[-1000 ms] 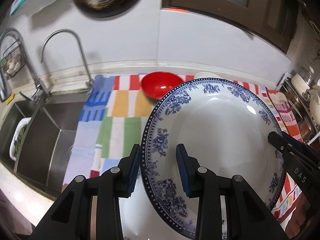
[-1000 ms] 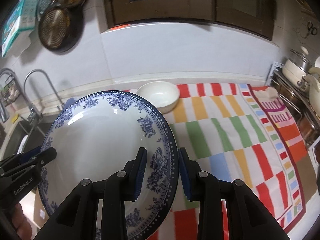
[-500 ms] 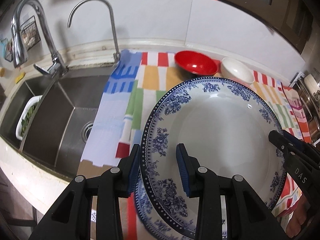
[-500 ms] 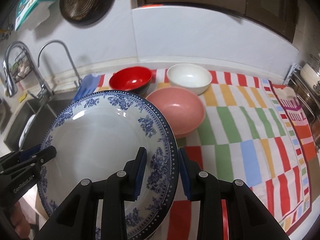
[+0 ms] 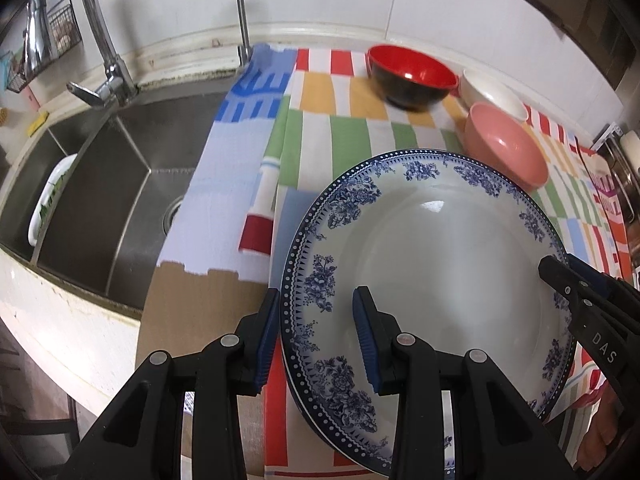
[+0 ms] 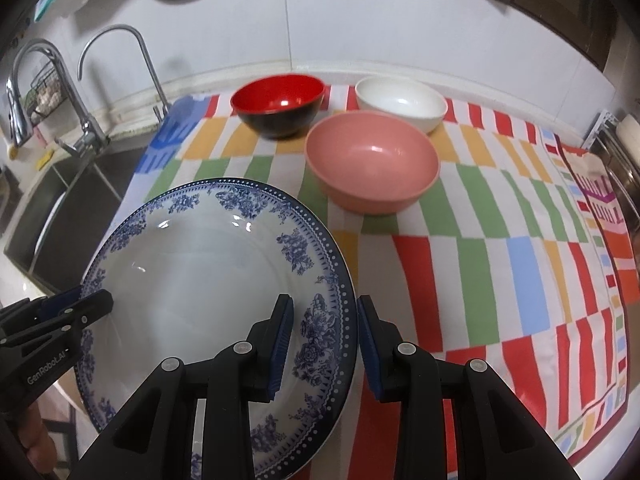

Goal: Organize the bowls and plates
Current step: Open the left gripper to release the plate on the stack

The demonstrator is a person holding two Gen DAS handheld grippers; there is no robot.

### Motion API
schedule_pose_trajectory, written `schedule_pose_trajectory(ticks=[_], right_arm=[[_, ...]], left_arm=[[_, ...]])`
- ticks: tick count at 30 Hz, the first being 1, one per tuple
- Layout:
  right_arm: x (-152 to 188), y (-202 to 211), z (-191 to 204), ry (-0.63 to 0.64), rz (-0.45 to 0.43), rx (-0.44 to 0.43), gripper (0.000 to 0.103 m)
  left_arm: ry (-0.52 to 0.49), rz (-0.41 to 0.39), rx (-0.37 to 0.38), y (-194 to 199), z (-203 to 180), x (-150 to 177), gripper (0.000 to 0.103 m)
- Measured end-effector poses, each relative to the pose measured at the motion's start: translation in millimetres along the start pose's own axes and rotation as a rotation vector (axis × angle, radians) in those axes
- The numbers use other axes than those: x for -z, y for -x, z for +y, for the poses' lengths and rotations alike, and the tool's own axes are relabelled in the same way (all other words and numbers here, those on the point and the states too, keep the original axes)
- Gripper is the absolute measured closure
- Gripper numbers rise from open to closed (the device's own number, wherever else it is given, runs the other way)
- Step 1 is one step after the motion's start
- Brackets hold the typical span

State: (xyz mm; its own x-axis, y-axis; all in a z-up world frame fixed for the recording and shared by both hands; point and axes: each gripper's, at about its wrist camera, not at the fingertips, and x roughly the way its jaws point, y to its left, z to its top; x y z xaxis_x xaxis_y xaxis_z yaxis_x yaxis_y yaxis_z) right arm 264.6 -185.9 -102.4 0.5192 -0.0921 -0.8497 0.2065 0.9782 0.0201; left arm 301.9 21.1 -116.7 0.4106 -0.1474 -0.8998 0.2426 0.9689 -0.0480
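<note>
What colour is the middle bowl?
Pink; the right wrist view shows it best.

My left hand-held gripper (image 5: 316,336) and right hand-held gripper (image 6: 324,340) are black, with blue ribbed pads and silver screws.

White letters "DAS" stand on the black right gripper (image 5: 588,300) at the right edge of the left wrist view. "GenRobot.AI" is printed in white on the left gripper (image 6: 60,316) at the lower left of the right wrist view.
</note>
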Motion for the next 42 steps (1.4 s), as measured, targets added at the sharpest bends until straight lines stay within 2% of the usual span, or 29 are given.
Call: schedule_pose_trajectory(ticks=[11,25,31,35,42], right_arm=[[18,-17,3,0.036,0.075,-0.006,0.070],[20,-33,3,0.054,0.124,-0.029,0.068],[17,-35,0,0.046,0.136,-0.051,0.068],[15,-30,-4,0.037,0.111,-0.048,0.068],[10,-17,-13,0.031,0.059,-0.046,0.065]], left_arm=[[0.009,0.064,-0.012,-16,2,15,0.066],[0.012,0.085,-0.032,-23,-1,16,0.066],[-0.008,0.081,-0.019,-21,-7,15,0.049],[-0.028,0.021,-0.069,-11,-11,11,0.039],[-0.068,-0.033,-0.067,4,-25,-2,0.032]])
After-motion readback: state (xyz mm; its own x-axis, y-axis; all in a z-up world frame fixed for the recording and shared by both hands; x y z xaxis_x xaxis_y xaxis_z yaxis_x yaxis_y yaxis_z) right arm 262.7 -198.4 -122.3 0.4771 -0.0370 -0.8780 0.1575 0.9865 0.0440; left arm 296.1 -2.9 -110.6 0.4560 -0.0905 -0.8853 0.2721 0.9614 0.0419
